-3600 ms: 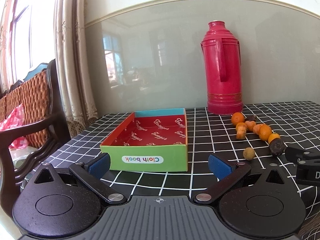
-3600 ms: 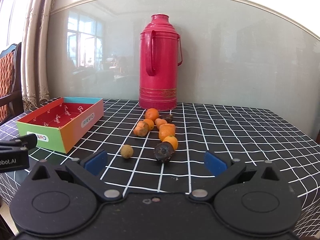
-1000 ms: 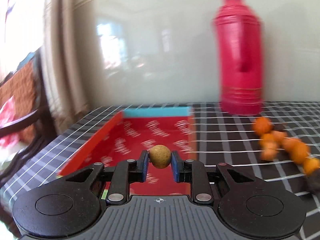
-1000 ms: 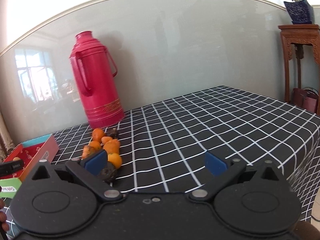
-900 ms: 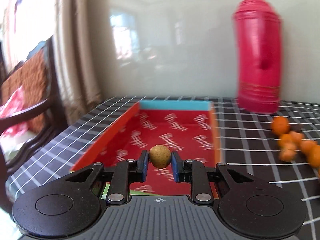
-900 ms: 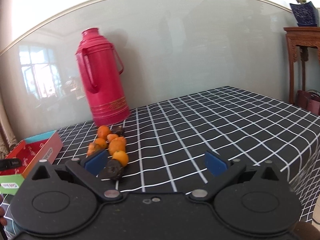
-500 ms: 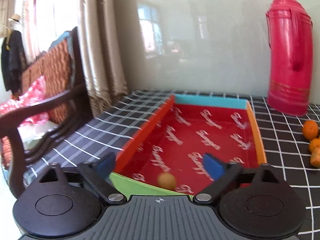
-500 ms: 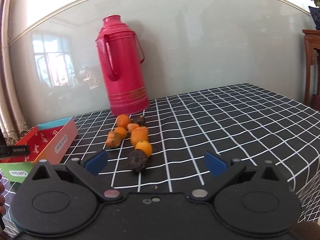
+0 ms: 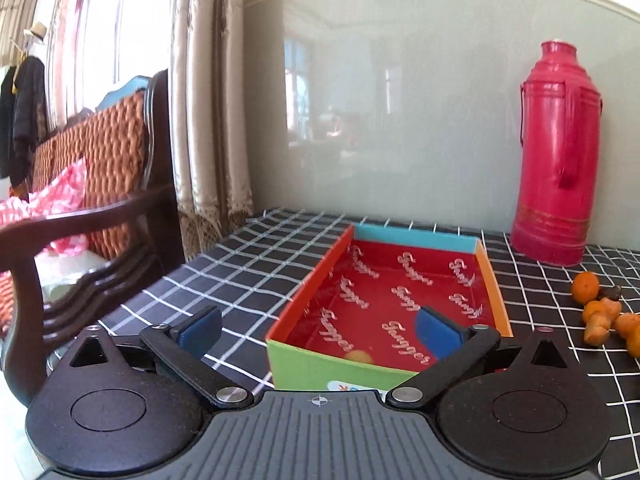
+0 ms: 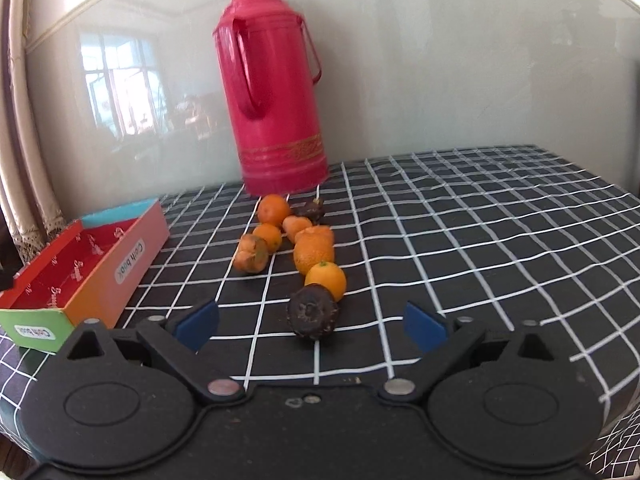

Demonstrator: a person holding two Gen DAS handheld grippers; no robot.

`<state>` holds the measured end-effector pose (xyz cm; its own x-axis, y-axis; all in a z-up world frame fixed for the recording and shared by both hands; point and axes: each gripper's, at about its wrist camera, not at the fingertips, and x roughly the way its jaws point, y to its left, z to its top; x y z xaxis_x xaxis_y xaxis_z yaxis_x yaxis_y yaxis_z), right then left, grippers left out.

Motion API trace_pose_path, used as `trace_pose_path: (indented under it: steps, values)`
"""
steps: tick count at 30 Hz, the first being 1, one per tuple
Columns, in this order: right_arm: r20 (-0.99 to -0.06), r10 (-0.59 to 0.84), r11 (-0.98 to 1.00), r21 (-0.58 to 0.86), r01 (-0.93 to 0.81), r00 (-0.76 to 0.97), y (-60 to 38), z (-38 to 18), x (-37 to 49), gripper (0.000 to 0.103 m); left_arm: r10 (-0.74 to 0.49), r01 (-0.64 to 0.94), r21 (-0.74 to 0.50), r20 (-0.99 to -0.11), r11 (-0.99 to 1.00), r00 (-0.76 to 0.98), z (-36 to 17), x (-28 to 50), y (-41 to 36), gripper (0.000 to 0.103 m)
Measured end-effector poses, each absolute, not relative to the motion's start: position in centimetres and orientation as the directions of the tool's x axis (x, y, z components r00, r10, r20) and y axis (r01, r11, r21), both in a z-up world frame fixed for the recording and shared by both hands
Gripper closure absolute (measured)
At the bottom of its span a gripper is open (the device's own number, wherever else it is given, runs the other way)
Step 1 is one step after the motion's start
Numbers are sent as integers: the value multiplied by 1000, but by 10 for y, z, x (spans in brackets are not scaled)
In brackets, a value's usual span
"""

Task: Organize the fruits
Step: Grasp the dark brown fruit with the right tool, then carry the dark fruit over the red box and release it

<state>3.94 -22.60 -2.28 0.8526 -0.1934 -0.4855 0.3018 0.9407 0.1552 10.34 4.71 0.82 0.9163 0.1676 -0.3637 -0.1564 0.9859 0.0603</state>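
The left tongs are standing spread wide at the bottom of the left wrist view, their jaws having just been opening, with nothing pinched between the blue pads. Beyond them the cardboard tray with the red printed floor is sitting on the checked worktop, filling the centre of the frame. A small tan fruit is lying on the tray's floor close behind its green near wall, loose and clear of both pads. The red thermos is standing at the right edge, and a wooden chair is showing at the left by the curtain.

In the right wrist view the right tongs are also spread, their jaws having just been closing somewhat. A dark wrinkled fruit is lying on the worktop just ahead of the gap between the pads, and neither pad is touching it. A small orange is sitting directly behind it, touching it, and the remaining orange fruits are trailing up the middle of the frame towards the thermos. The tray is appearing at the lower left, well apart from this cluster.
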Motion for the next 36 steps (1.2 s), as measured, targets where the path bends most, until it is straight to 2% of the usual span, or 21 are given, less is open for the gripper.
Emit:
trace_pose_path:
  steps: [1, 6, 8, 9, 12, 15, 20, 22, 28, 36]
  values:
    - [-495, -195, 941, 149, 304, 847, -226, -24, 45, 30, 168, -157, 58, -359, 986, 918, 9, 102, 49, 0]
    - [-530, -250, 934, 88, 346, 810, -228, -32, 63, 40, 164, -169, 19, -358, 985, 919, 14, 96, 64, 0]
    - [-543, -242, 929, 110, 354, 804, -233, -35, 65, 48, 168, -178, 5, -356, 984, 919, 15, 93, 70, 0]
    - [-548, -234, 928, 120, 353, 803, -234, -37, 66, 56, 172, -184, 0, -355, 983, 919, 15, 92, 73, 0]
    - [-561, -218, 930, 129, 344, 799, -234, -40, 71, 60, 175, -193, -12, -362, 981, 915, 14, 90, 78, 0]
    - [-565, -192, 940, 129, 316, 802, -230, -41, 72, 76, 182, -203, -18, -366, 979, 913, 12, 88, 83, 0]
    - [-552, -173, 949, 129, 289, 816, -223, -39, 72, 76, 195, -224, -33, -378, 974, 905, 11, 88, 93, 0]
    - [-520, -147, 957, 139, 253, 841, -216, -35, 69, 76, 205, -243, -51, -389, 969, 898, 9, 88, 100, 0]
    - [-378, 48, 978, 205, 33, 924, -183, -13, 66, 76, 238, -304, -94, -427, 948, 872, 3, 91, 121, 0]
    - [-336, 240, 964, 195, -181, 911, -127, -2, 88, 76, 278, -338, -69, -427, 939, 860, -3, 83, 137, 0]
